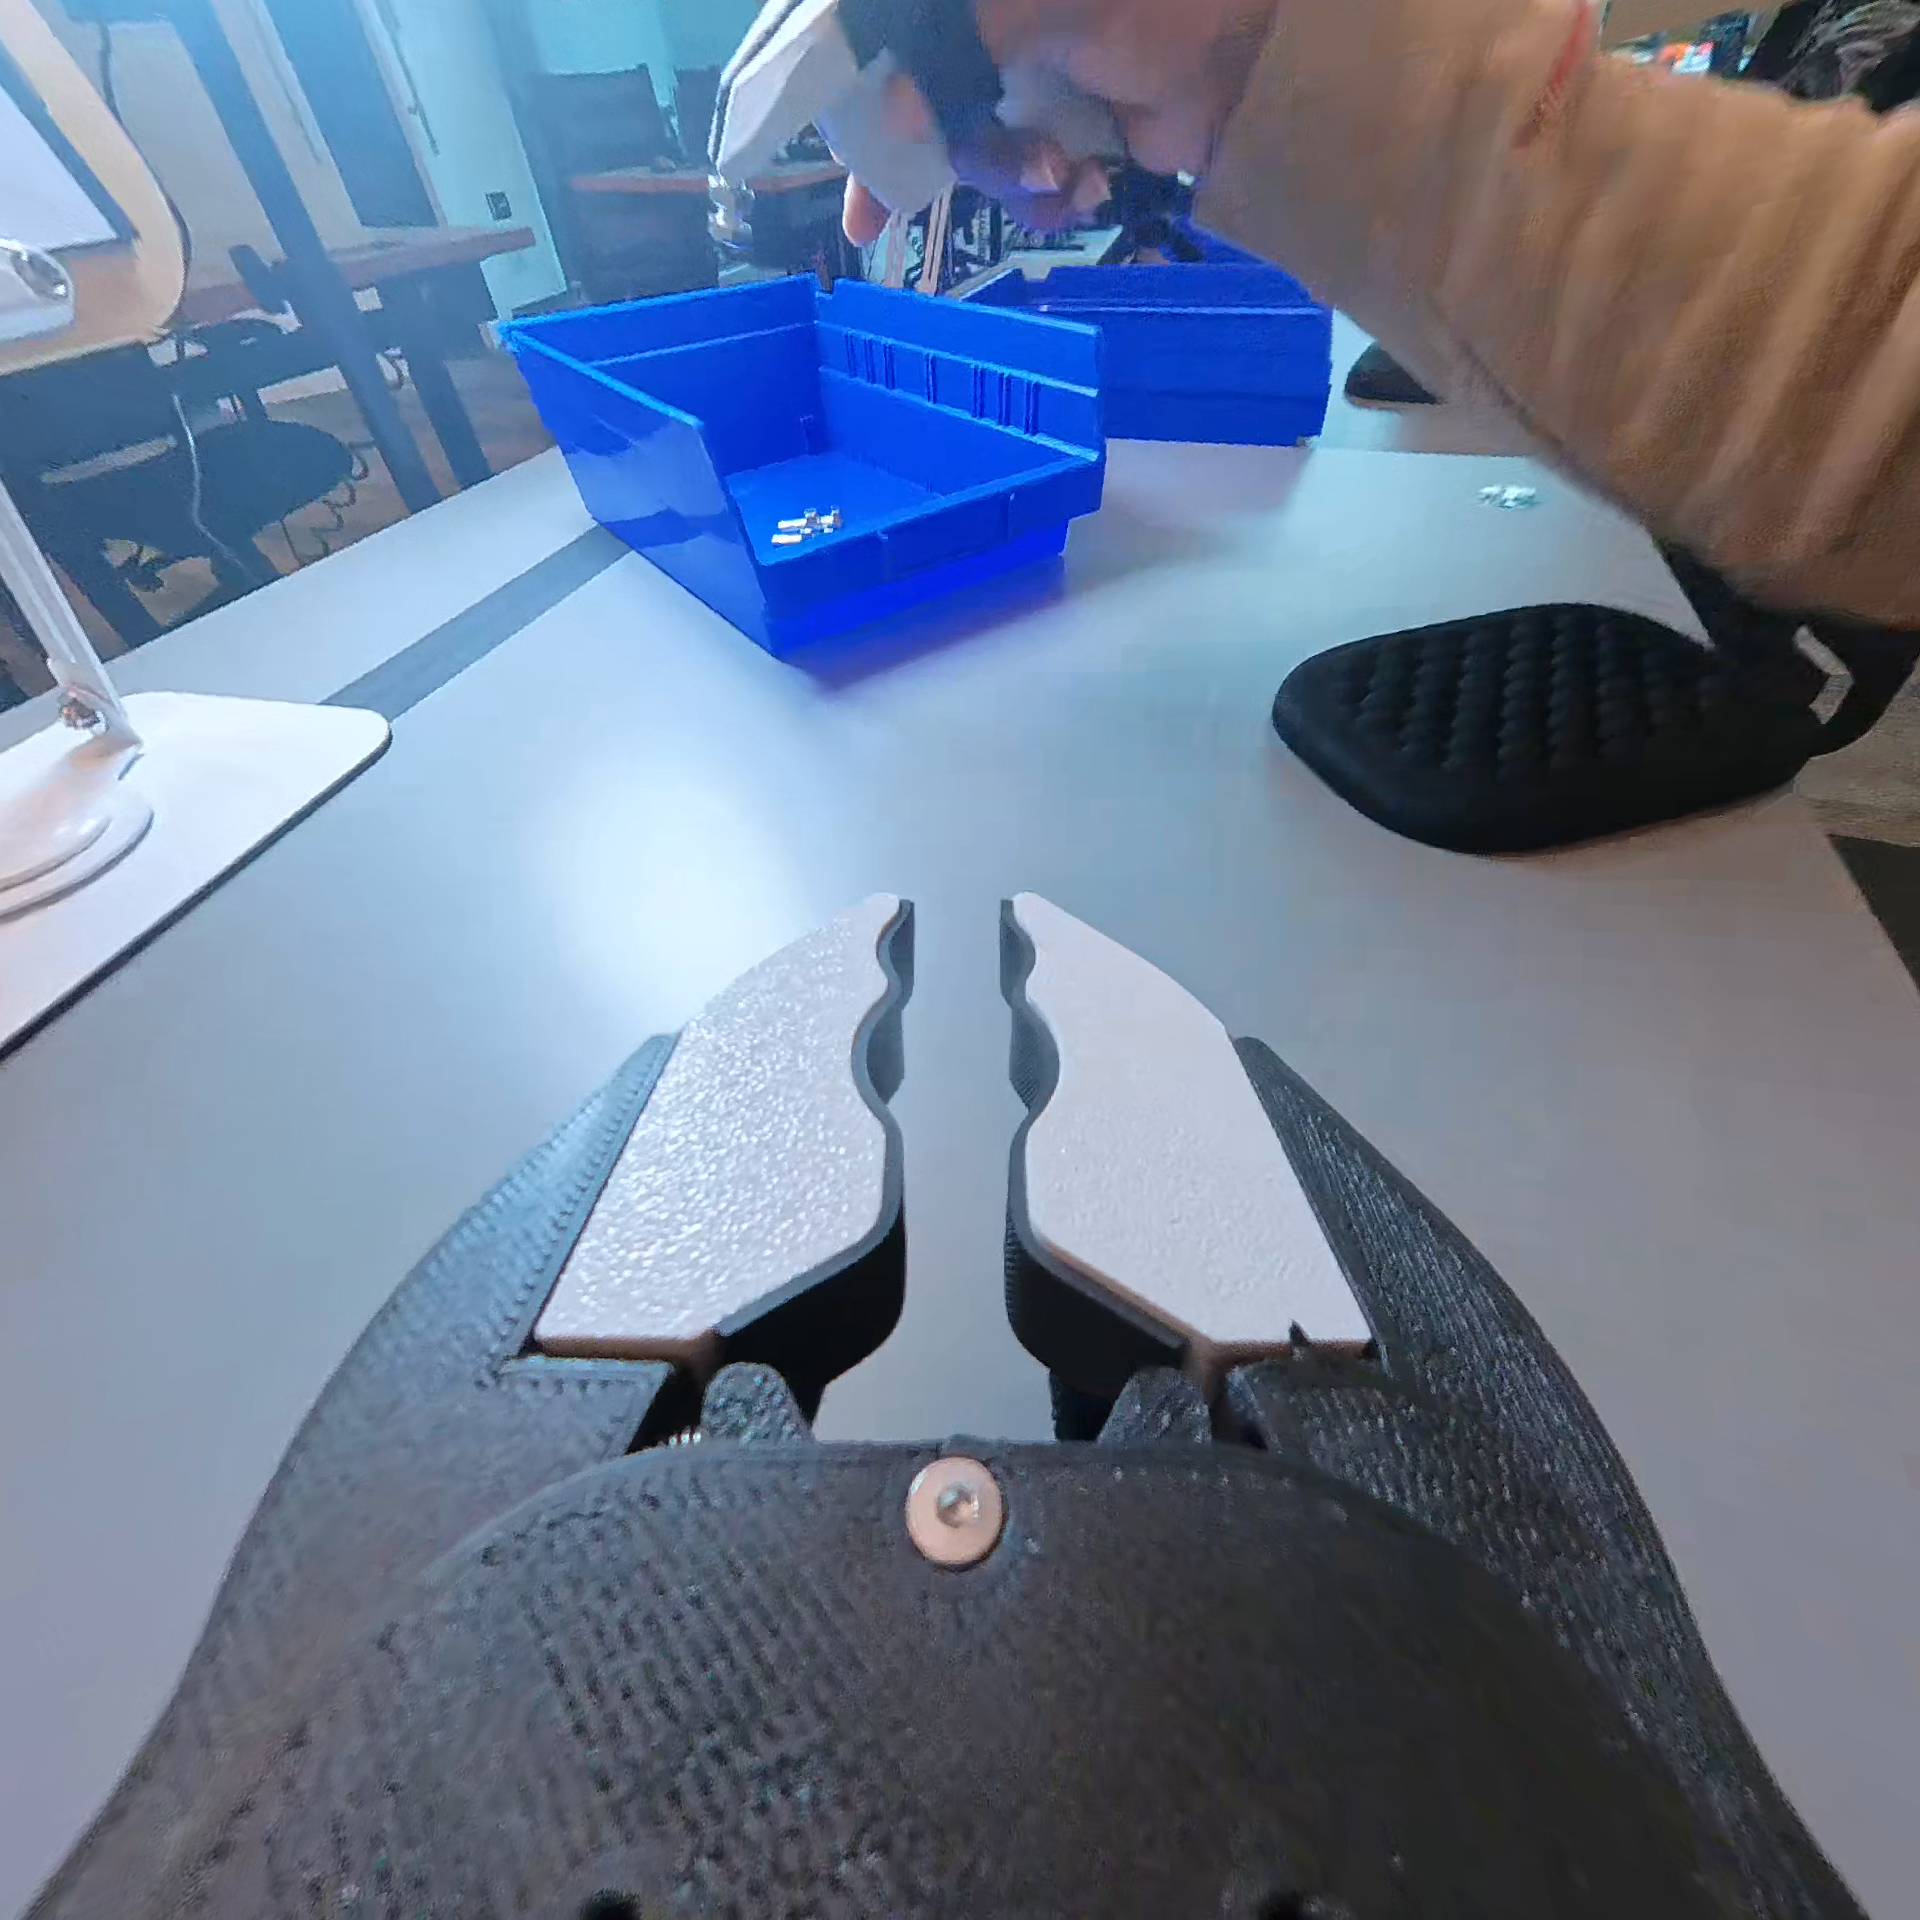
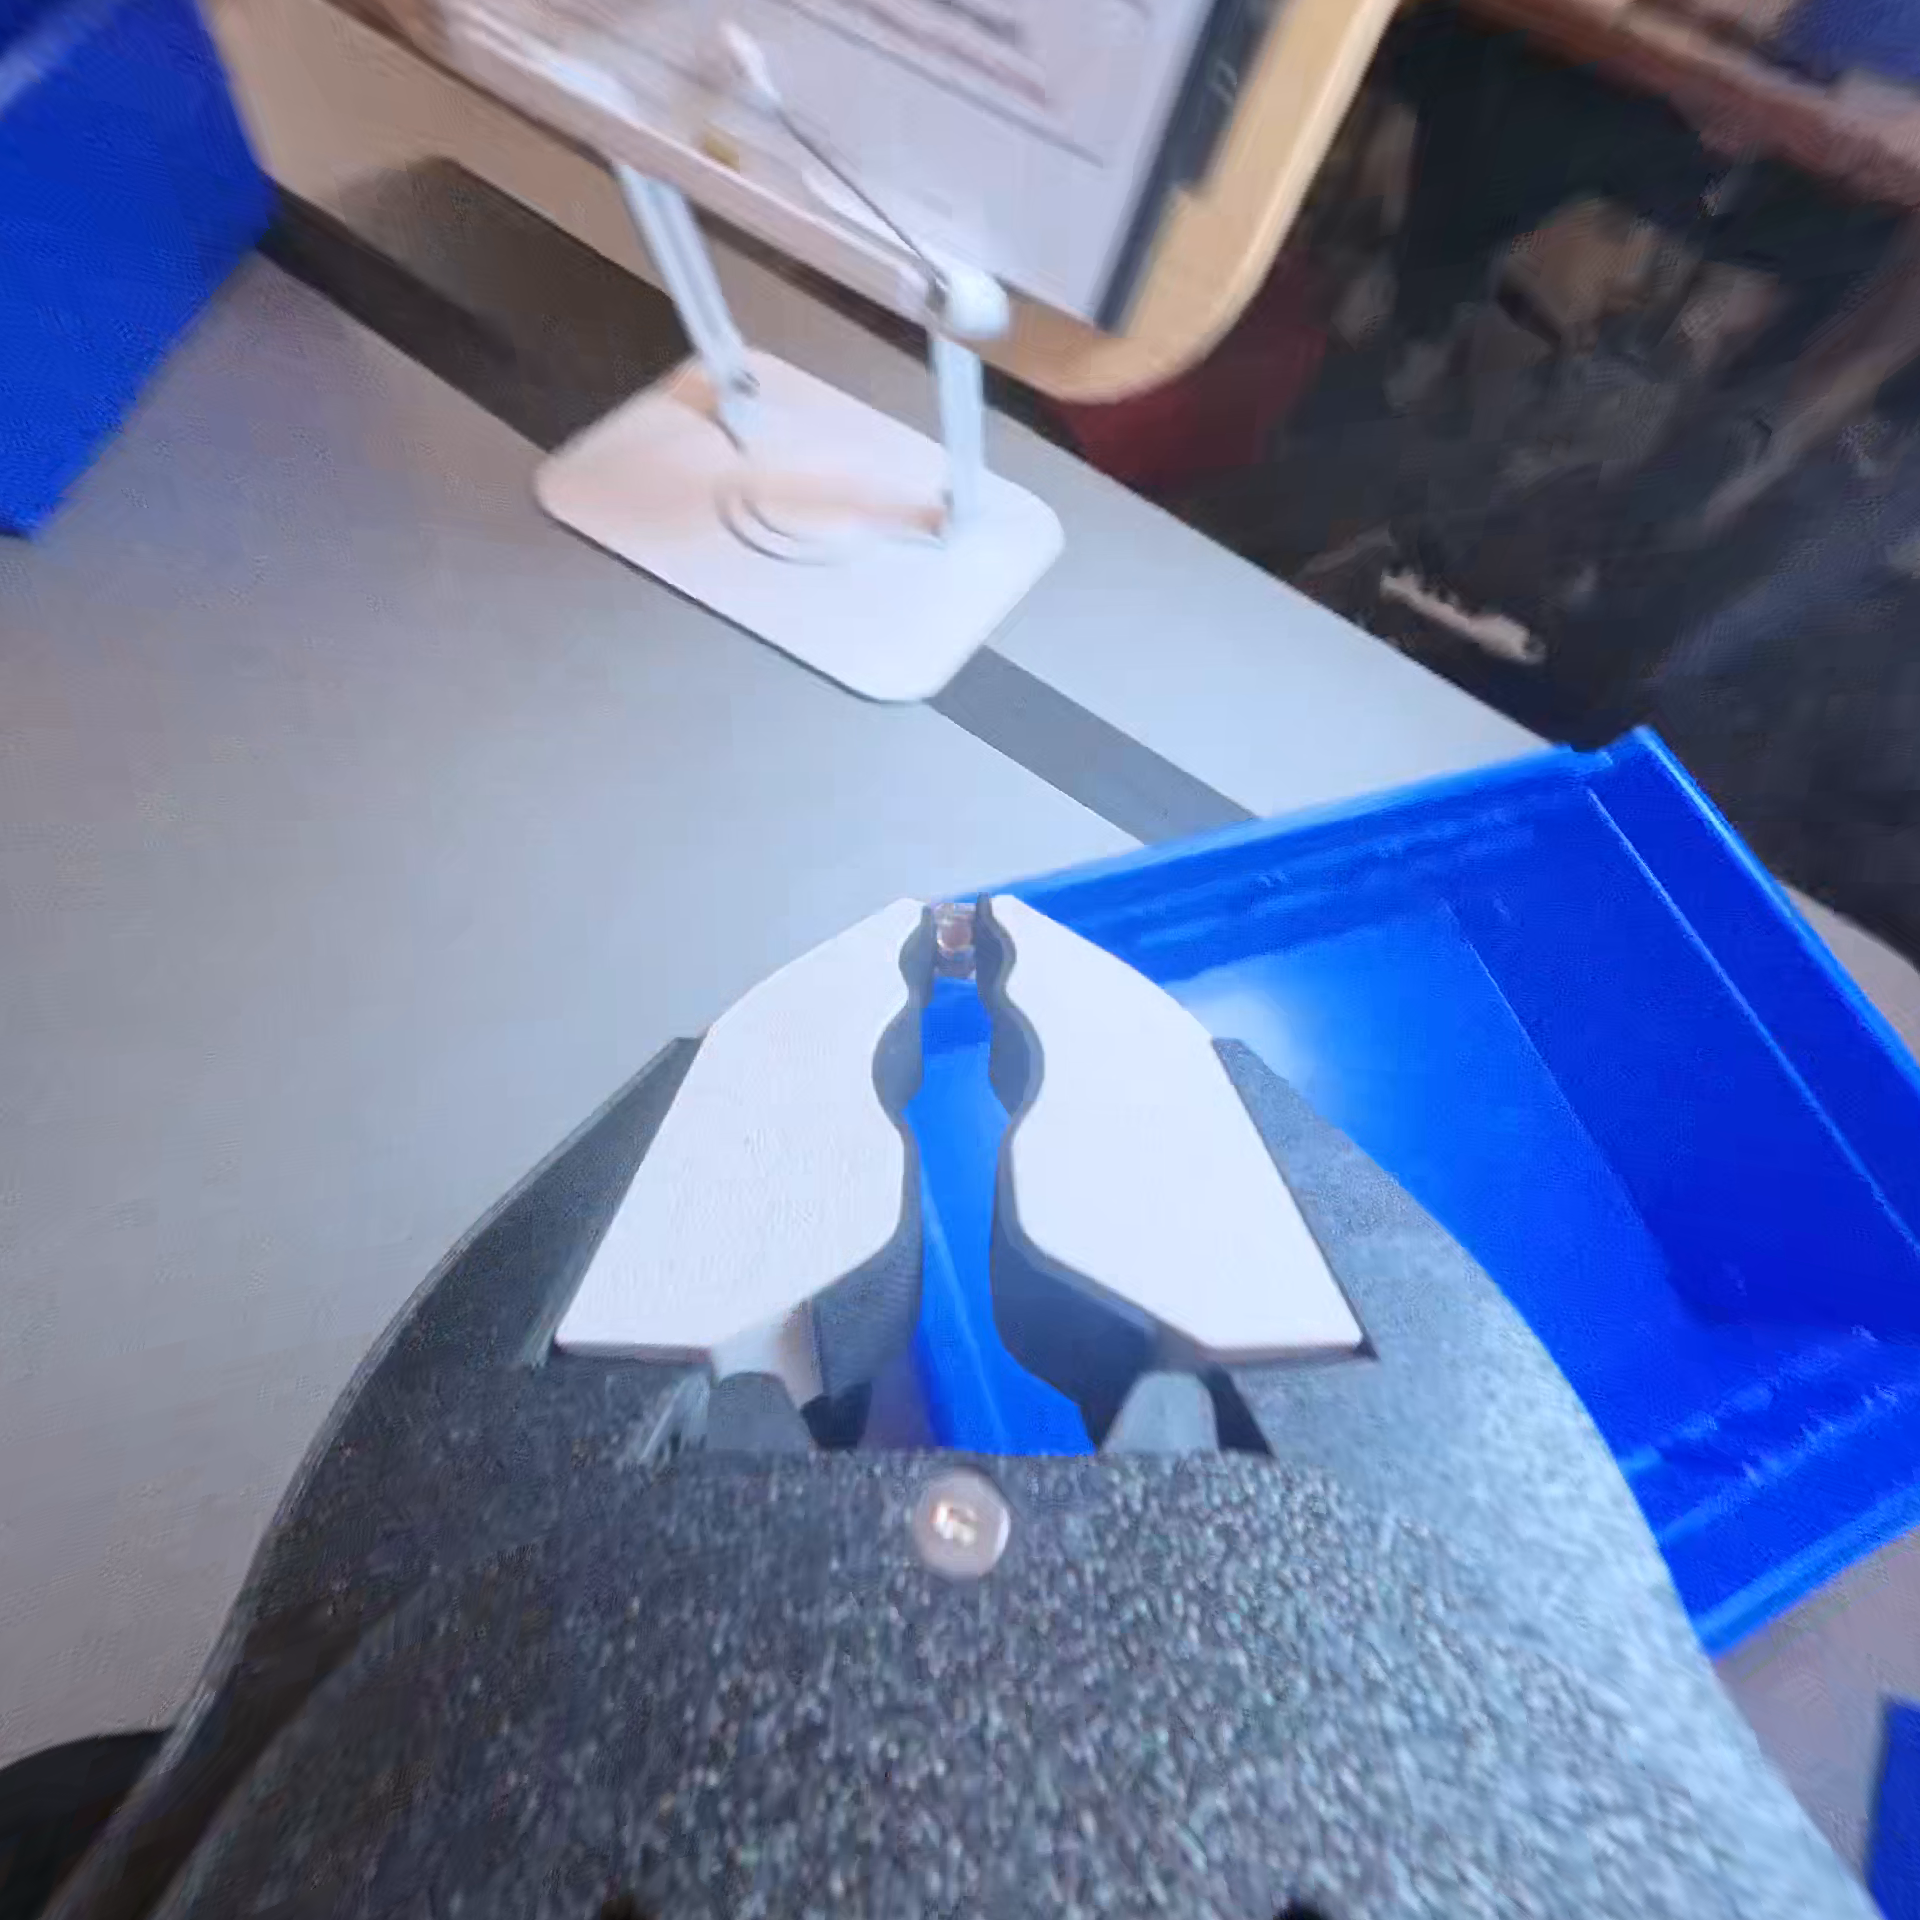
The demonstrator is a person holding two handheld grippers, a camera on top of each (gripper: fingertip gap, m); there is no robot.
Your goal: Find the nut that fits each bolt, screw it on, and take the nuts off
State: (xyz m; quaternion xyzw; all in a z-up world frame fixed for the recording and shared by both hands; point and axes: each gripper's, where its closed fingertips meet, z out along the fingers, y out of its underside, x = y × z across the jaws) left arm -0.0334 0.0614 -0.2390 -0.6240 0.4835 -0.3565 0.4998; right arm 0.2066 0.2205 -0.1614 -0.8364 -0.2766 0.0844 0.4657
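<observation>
- My right gripper [image 2: 956, 914] pinches a small metal piece [image 2: 954, 935], probably a nut, at its very tips above the blue bin's [image 2: 1558, 1039] edge.
- Such a shallow hold could let it slip.
- My left gripper [image 1: 956, 920] hangs parted and empty over the table [image 1: 520, 1039].

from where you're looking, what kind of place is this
Probably an office or lab workspace: a grey desk with blue parts bins, a white desk lamp base, and more desks and a chair behind.
</observation>
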